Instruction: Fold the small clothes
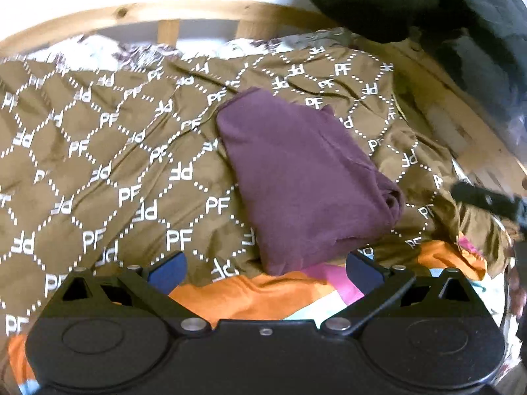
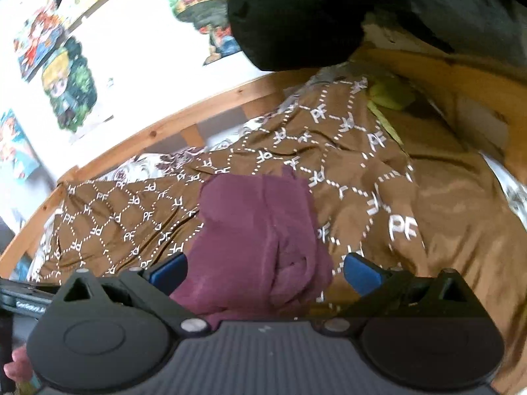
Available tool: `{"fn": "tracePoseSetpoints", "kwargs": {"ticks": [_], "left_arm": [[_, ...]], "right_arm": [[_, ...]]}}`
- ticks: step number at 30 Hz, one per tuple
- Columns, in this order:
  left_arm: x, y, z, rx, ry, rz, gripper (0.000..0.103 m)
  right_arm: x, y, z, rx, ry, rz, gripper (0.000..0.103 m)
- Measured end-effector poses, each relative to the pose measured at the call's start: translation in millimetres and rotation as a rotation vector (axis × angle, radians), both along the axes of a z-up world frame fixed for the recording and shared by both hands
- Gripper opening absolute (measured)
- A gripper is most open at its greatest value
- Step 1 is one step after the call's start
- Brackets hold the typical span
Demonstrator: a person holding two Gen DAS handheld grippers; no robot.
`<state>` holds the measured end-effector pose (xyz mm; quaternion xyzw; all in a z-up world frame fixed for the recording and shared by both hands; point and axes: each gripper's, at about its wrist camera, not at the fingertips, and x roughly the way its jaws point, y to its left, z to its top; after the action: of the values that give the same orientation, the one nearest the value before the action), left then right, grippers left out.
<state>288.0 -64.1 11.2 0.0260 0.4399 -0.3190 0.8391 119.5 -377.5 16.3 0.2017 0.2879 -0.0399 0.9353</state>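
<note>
On the bed, the brown PF-patterned cover [image 1: 98, 151] is spreading across the left, with the folded purple garment [image 1: 303, 181] lying on it at centre. The left tool [image 1: 265, 265] is gaping wide, holding nothing, over an orange cloth [image 1: 237, 296]. The right tool [image 2: 265, 271] is gaping wide too, its blue fingers [image 2: 360, 271] flanking the garment's near end without gripping it.

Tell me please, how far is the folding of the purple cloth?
The purple garment already lies folded into a compact bundle on the brown patterned blanket. Nothing is in hand: the left gripper and right gripper are both open. Possibly left: the orange cloth nearby.
</note>
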Motion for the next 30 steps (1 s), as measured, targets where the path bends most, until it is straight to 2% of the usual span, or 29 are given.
{"fn": "tracePoseSetpoints", "kwargs": {"ticks": [4, 7, 12, 18, 23, 27, 30], "left_arm": [[10, -10, -11, -0.007, -0.014, -0.045, 0.102], [24, -15, -20, -0.064, -0.015, -0.069, 0.102], [48, -28, -40, -0.091, -0.044, -0.088, 0.102], [70, -46, -58, -0.117, -0.063, -0.151, 0.102], [83, -55, -81, -0.116, -0.013, -0.193, 0.102], [93, -46, -97, -0.221, 0.096, -0.208, 0.102], [101, -46, -107, -0.263, 0.164, -0.203, 0.102]], "right_arm": [[22, -8, -4, -0.007, -0.020, 0.055, 0.103], [43, -19, -11, 0.046, -0.067, 0.110, 0.103], [90, -34, -29, 0.013, -0.105, 0.147, 0.102], [150, -48, -56, -0.015, -0.075, 0.183, 0.098], [184, -60, -78, -0.013, -0.022, 0.185, 0.095], [207, -70, -94, 0.034, 0.016, 0.223, 0.095], [217, -73, -102, 0.046, 0.026, 0.229, 0.094]]}}
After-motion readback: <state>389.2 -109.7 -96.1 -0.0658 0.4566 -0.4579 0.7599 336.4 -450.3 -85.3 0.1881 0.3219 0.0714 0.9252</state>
